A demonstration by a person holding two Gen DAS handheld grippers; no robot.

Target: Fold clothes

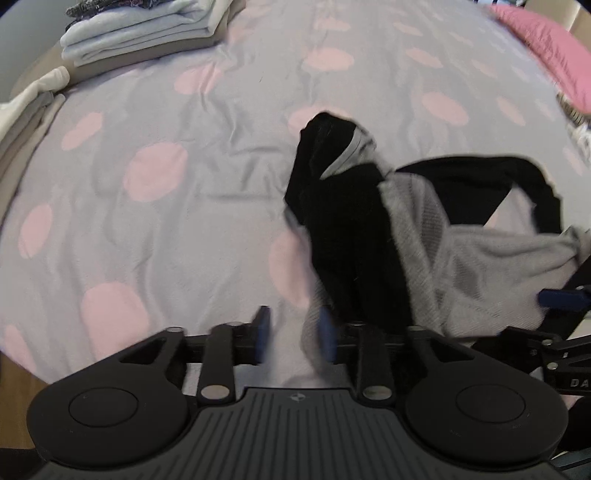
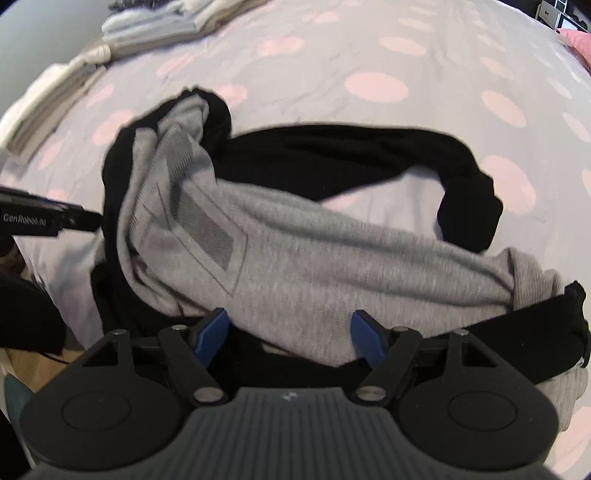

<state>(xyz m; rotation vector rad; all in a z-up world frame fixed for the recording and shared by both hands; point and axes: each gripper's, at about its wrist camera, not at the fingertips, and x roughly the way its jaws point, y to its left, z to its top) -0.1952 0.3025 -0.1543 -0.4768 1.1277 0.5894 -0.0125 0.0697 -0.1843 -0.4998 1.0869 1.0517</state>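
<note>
The left gripper points steeply down at the bed, its blue pads parted with only bedsheet and a blurred edge of cloth between them, gripping nothing. The right gripper is released too, its blue pads spread wide over the near edge of a crumpled grey-and-black garment; whether either pad touches the cloth cannot be told. The garment lies bunched on the bedsheet, which is lilac with pink spots: grey knit in front, a black band looping round behind it, and one black end sticking up on the left side. The left gripper shows at the left edge of the right wrist view, just beside the garment. At the far left of the bed sit stacks of folded clothes, pale blue and cream. A pink cushion lies at the far right.
</note>
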